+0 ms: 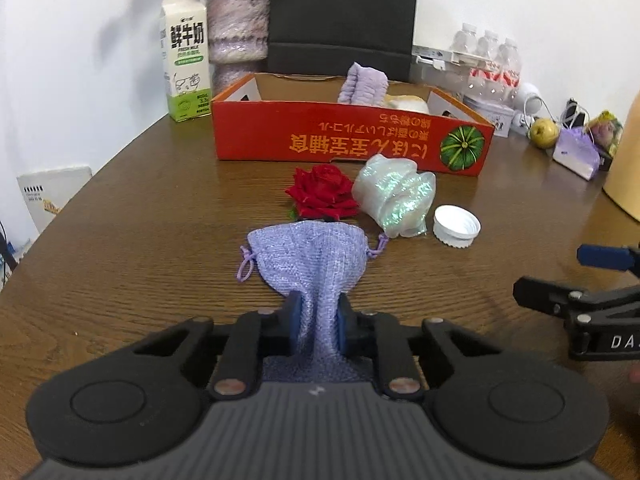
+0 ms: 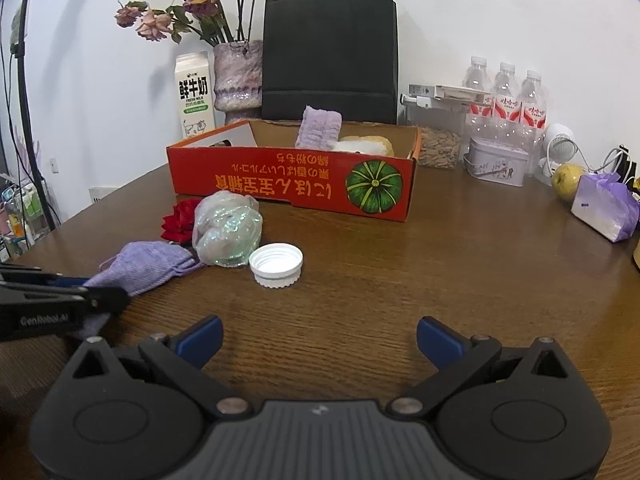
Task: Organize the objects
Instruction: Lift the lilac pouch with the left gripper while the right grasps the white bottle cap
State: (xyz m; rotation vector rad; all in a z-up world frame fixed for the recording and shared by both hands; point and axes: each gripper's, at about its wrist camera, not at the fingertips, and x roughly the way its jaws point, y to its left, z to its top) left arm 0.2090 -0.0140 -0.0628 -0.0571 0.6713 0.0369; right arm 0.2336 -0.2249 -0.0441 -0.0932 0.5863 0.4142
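- Left wrist: left gripper (image 1: 318, 320) clenched on lilac pouch's (image 1: 310, 256) near end; pouch on table (image 1: 140, 240), before red box (image 1: 352, 136). Soft, light, likely slumps; pinching bunched cloth suits.
- Right wrist: right gripper (image 2: 319, 338) released, empty, near white cap (image 2: 276, 265).

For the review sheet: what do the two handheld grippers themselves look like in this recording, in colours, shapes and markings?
Both are matte black plastic. The left gripper and right gripper each have angular linkage arms with silver pivot pins, blue fingertip pads, two round discs and a grey ribbed panel with a small white logo. Side lettering reads "GenRobot.AI" on the left and "DA", cut off, on the right. No cables or sleeves show.
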